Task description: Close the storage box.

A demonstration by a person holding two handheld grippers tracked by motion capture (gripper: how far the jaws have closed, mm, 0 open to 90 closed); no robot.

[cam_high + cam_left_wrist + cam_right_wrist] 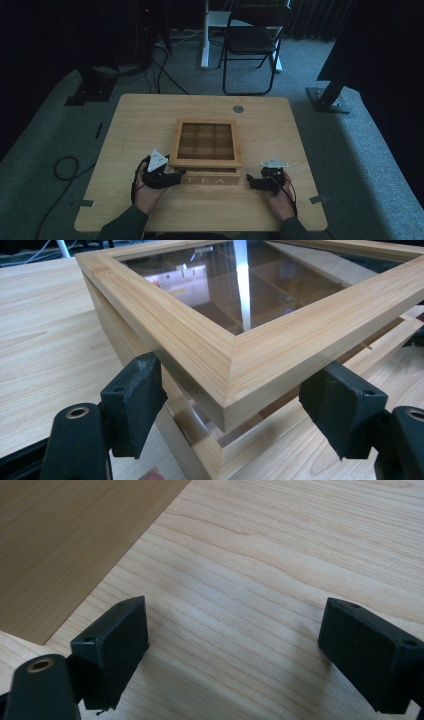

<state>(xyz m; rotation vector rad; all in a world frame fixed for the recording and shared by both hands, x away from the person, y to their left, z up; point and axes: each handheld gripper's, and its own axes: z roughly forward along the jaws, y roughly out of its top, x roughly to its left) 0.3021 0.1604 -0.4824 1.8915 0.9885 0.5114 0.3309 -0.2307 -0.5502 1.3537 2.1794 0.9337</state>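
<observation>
A wooden tea box [206,145] with a glass-paned lid and "TEA" on its front stands mid-table. My left gripper [172,177] is at the box's front left corner. In the left gripper view it [237,400] is open, its pads [132,402] on either side of the lid's corner [235,365], not pressing it. A narrow gap shows under the lid at this corner. My right gripper [255,182] hovers off the box's front right corner. It [230,645] is open over bare table, with the box's side [75,540] to its upper left.
The light wooden table [150,115] has a round grey grommet [238,108] near its far edge. Beyond the table stand a black folding chair [252,40] and dark stand bases. A cable loop [65,167] lies on the carpet to the left.
</observation>
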